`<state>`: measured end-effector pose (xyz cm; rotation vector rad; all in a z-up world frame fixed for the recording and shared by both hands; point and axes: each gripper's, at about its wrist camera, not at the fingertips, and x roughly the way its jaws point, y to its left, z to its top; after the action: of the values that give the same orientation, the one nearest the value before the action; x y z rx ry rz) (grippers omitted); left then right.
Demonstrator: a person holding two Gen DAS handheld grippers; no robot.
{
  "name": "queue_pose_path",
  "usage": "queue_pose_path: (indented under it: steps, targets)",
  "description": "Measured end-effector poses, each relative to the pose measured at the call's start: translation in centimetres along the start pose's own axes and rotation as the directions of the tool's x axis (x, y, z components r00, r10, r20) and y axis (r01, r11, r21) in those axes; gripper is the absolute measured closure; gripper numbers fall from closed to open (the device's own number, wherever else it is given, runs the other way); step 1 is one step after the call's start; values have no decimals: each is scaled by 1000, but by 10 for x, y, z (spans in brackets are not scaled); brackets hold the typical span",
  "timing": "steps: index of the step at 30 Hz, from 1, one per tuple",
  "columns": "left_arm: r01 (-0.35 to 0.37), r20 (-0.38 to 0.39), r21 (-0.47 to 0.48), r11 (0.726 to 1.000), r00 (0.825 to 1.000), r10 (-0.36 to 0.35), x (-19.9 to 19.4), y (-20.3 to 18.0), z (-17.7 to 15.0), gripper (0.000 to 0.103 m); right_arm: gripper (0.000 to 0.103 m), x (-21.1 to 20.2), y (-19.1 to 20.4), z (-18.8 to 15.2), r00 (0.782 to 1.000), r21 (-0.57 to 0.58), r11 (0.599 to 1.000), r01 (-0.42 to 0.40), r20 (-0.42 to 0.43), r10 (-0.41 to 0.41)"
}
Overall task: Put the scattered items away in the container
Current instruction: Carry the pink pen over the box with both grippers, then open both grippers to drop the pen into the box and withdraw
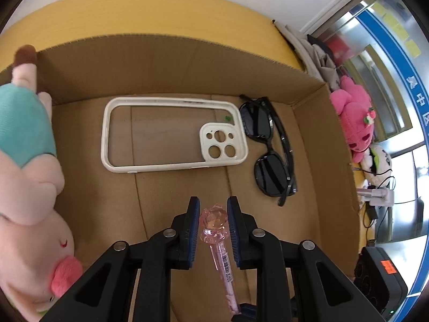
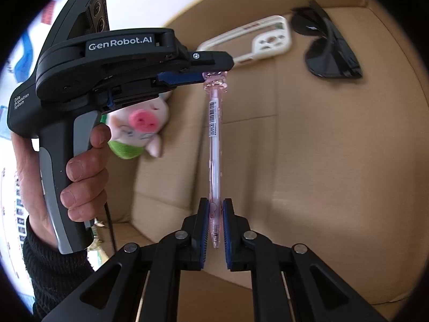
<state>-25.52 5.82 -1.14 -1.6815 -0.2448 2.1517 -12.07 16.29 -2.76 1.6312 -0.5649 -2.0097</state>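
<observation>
The pink pen (image 2: 214, 145) looks light, stiff and slick — best held on its straight barrel, not the ornate top. The right gripper (image 2: 213, 222) pinches its lower barrel at 6 o'clock; the left gripper (image 1: 213, 217) brackets the top narrowly, contact unclear, above the cardboard box (image 1: 166, 61).

Bright, even daylight; window (image 1: 402, 102) glare at right. Fisheye bends and darkens the edges. The plush pig (image 2: 139, 126) is motion-blurred.

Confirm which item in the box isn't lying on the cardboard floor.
The pink pen: held in the air over the cardboard box, unlike the phone case, sunglasses and plush pig lying inside.
</observation>
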Motion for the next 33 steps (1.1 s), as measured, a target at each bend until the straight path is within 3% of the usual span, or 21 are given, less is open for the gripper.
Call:
queue_pose_path:
  steps: [4,13,15,17,19,21,22,23,25,28,31,33]
  targets:
    - [-33,-33,-2,999,999,32,17,2,4,82,94,7,-2,4,1000,17,1000,18,-8,-18]
    - [-14,-30,0,1000,999,14,19,2,5,81,89,16,-6,7,1000,72,997,24,-11,-23]
    - [-28,-26,4,1000,999,28,16,3,1,78,76,14,-6,8,1000,72,997,27,-9,-26]
    - [-27,-4,14,1000,1000,27,7,4,0,59,51,7,-3,6,1000,49,998,29,2,-29]
    - [-19,47,27,999,999,18,-13,2,-6,53,44,0,6,3,997,16,997,72,21,-72]
    - [-17,118,51,999,993,11,-41,-3,-16,38,39,-13,14,-2,993,-13,995,99,65,-97]
    - [-26,168,69,997,986,14,-59,-7,-23,24,36,-22,19,-6,989,-32,993,114,100,-110]
    - [-40,224,85,996,974,20,-78,-11,-31,17,33,-33,25,-11,982,-52,990,131,142,-123]
    - [-67,334,112,991,942,26,-119,-17,-54,17,29,-54,37,-26,958,-93,976,195,233,-169]
    - [-122,481,118,986,875,50,-171,-18,-94,0,24,-82,54,-56,900,-137,940,311,360,-246]
    - [-212,599,100,972,793,111,-198,-26,-139,0,24,-92,69,-83,857,-165,910,380,433,-279]
    - [-251,629,91,964,765,140,-206,-24,-168,0,24,-92,79,-99,834,-171,898,406,471,-287]
